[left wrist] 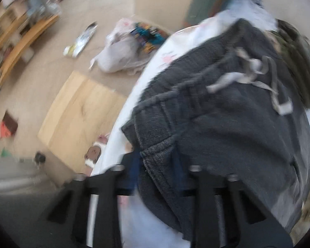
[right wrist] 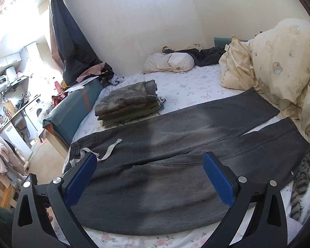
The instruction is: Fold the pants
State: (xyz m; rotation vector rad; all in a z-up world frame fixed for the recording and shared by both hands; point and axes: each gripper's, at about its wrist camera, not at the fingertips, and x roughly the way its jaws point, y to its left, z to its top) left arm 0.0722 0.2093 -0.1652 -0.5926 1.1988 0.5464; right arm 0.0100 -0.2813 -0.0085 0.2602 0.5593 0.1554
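Dark grey sweatpants (right wrist: pixel 175 144) lie spread flat on the bed, waistband to the left, both legs reaching right, with a pale drawstring (right wrist: pixel 105 150) loose on top. In the left wrist view my left gripper (left wrist: pixel 157 163) is shut on the corner of the pants (left wrist: pixel 227 124) at the waistband, fabric bunched between its blue pads; this view is blurred. The drawstring (left wrist: pixel 248 76) shows there too. My right gripper (right wrist: pixel 150 165) is open and empty, hovering above the near leg, with blue pads (right wrist: pixel 80 177) wide apart.
A stack of folded olive garments (right wrist: pixel 128 103) sits on the floral sheet (right wrist: pixel 196 86) behind the pants. Cream pillows (right wrist: pixel 279 62) are at the right. A tabby cat (right wrist: pixel 305 177) lies at the bed's right edge. Bags and boards (left wrist: pixel 80 111) litter the floor left of the bed.
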